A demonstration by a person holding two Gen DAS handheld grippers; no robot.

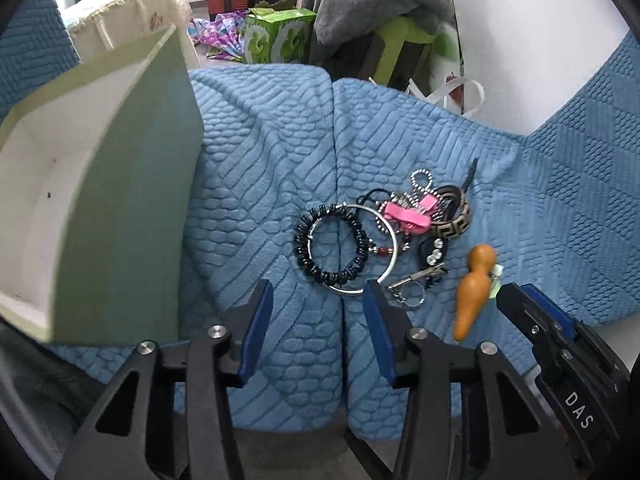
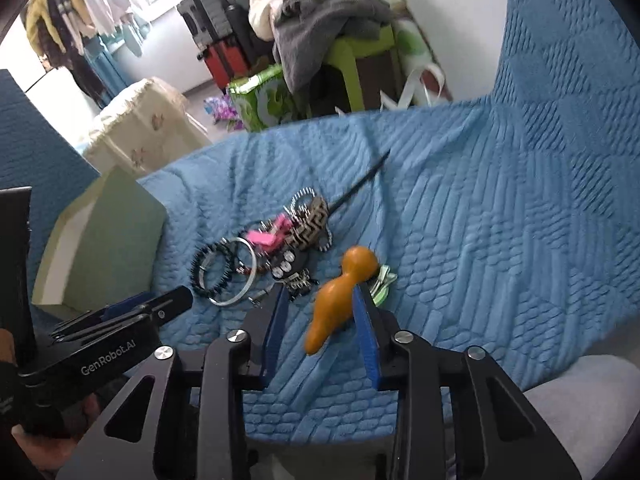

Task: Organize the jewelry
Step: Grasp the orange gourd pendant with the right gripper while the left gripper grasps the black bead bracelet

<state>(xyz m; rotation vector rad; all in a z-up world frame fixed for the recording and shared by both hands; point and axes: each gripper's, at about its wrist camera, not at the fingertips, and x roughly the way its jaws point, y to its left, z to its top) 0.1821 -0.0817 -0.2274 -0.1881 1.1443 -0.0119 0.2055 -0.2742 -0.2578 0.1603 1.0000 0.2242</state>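
The jewelry lies in one heap on the blue sofa cover [image 1: 272,128], beside the open box [image 1: 132,184] – near enough for short transfers. The left gripper [image 1: 318,296] is half open, empty, just before the black bead bracelet [image 1: 332,240]. The right gripper [image 2: 320,308] is partly open around the orange gourd [image 2: 340,292] – not visibly pressing it.

The right tool [image 2: 320,320] has its blue pads either side of an orange gourd-shaped wooden pendant [image 2: 340,300] on the blue quilted sofa cover [image 2: 480,240], beside a heap of tangled bracelets [image 2: 260,256].
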